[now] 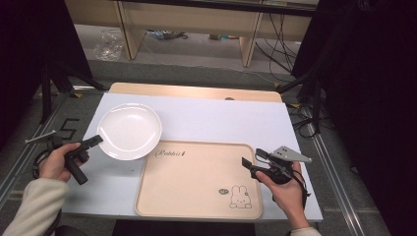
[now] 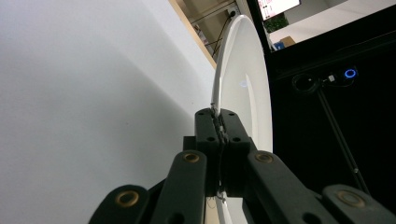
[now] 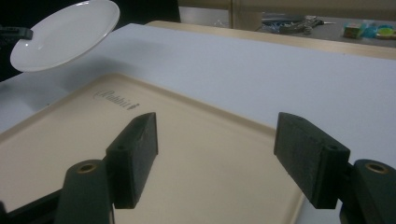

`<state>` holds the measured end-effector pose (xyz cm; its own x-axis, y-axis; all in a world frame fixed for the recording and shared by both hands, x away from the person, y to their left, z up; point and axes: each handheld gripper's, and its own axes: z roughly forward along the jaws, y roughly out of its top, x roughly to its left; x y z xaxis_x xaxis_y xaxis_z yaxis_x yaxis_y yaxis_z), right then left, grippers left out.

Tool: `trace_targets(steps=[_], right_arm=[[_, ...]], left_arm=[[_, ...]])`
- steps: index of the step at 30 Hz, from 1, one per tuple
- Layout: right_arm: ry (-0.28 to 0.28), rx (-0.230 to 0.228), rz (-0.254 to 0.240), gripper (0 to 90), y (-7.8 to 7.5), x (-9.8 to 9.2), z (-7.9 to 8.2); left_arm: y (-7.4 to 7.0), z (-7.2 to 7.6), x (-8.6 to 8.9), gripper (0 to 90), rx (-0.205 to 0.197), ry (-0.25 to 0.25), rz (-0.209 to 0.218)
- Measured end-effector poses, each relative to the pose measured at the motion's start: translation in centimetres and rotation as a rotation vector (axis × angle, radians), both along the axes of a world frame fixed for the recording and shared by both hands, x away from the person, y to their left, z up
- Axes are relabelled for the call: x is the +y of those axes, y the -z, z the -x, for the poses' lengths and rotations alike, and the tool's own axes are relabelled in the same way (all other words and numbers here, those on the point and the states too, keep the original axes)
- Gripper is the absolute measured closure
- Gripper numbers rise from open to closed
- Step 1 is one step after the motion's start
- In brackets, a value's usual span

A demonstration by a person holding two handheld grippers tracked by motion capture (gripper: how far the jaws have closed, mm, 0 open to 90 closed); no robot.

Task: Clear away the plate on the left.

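Tray bare, plate overhead at ten o'clock
The tray (image 1: 196, 179) lies bare; the lifted plate (image 1: 130, 131) overhangs its ten o'clock corner.

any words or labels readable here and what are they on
"Rabbit": dark script at the far left corner of the flat beige plastic tray, above a rabbit drawing.
The small round mark beside that rabbit is too small to read.
The round white plate carries no text.

The high view is looking forward and down over the table (image 1: 206, 115) from the person's side. The left gripper view is sitting close against the white plate (image 2: 243, 84), seen edge-on. The right gripper view is looking low across the beige tray (image 3: 196, 158), sharing the plate and the tray with the high view.
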<state>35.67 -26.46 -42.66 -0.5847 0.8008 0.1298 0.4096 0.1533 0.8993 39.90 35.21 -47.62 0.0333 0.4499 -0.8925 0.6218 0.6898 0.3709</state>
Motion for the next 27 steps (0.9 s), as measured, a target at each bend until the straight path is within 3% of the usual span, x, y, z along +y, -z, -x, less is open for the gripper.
trace_targets(steps=[12, 14, 15, 27], right_arm=[[-0.005, -0.009, -0.015, 31.4, 0.1, 0.0, -0.1], [-0.003, 0.009, -0.015, 31.4, 0.0, 0.0, 0.0], [-0.005, 0.020, -0.040, 31.4, 0.0, 0.2, 0.0], [-0.003, 0.003, -0.015, 31.5, 0.0, 0.0, 0.0]], left_arm=[[-0.2, -0.1, -0.7, 87.7, -0.001, 0.015, 0.010], [-0.2, -0.1, -0.9, 87.6, -0.003, 0.019, 0.013], [-0.2, 0.0, -0.9, 87.6, -0.002, 0.026, 0.006], [-0.4, -0.1, -1.8, 87.7, -0.008, 0.044, 0.015]])
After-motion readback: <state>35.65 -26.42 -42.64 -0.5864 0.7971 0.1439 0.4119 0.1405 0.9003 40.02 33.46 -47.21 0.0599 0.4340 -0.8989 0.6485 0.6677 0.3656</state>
